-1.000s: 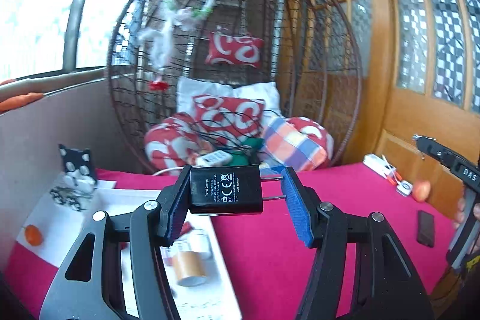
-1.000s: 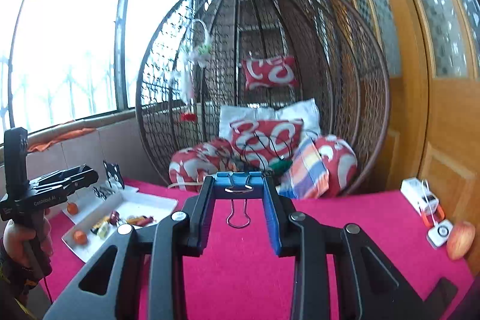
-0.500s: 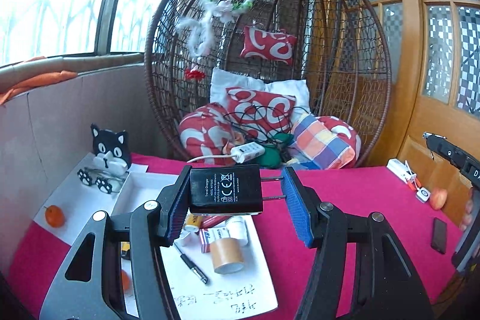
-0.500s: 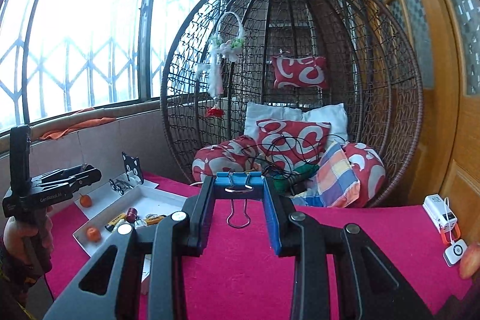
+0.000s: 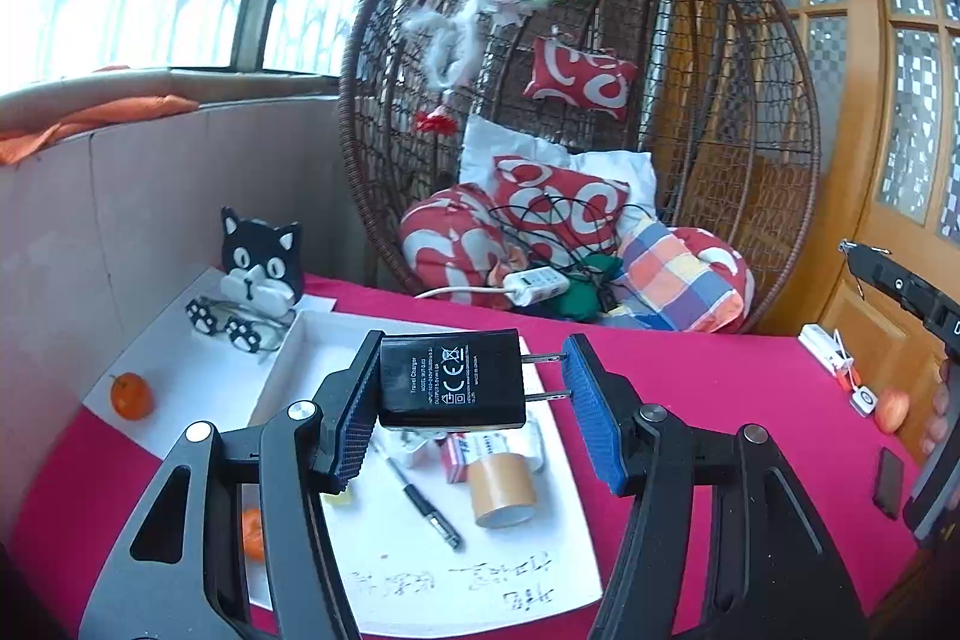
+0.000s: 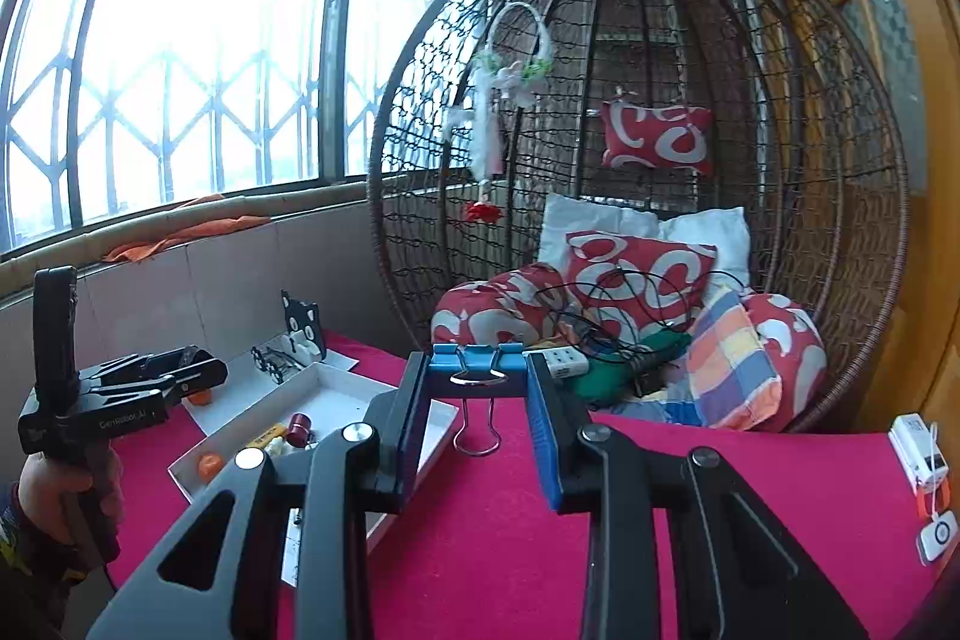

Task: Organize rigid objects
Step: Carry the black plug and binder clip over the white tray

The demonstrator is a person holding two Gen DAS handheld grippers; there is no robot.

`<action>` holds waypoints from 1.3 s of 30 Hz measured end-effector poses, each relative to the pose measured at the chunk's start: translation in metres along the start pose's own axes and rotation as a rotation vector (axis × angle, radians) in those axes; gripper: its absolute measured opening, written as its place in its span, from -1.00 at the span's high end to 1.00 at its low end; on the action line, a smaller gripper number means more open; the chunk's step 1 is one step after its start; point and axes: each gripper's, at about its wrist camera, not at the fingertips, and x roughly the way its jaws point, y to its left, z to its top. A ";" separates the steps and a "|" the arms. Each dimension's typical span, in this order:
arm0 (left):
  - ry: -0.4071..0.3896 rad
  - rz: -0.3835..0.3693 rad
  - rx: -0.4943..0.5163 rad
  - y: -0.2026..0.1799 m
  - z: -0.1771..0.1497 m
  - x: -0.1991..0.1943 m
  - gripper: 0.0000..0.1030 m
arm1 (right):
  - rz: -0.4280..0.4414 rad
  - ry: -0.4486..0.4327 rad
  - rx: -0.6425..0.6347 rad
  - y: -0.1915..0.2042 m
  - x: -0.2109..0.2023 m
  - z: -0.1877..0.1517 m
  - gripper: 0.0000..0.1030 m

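Black charger [image 5: 451, 379]: rigid, light; left gripper [image 5: 474, 394] clamps body against prongs, slip-prone.
Blue clip [image 6: 477, 367]: stiff; right gripper [image 6: 478, 388] pinches its sides narrowly.

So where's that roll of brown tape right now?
In the left wrist view, the roll of brown tape stands low and centre in the white tray, right of the black pen, below the charger in the left hand-held gripper.

"Travel Charger" and CE mark on black charger [image 5: 451, 379], "GenRobot.AI" on left gripper [image 6: 180, 370]
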 end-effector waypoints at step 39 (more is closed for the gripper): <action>0.189 0.100 0.077 0.060 0.040 0.102 -0.15 | 0.203 0.254 0.110 0.092 0.176 0.002 0.41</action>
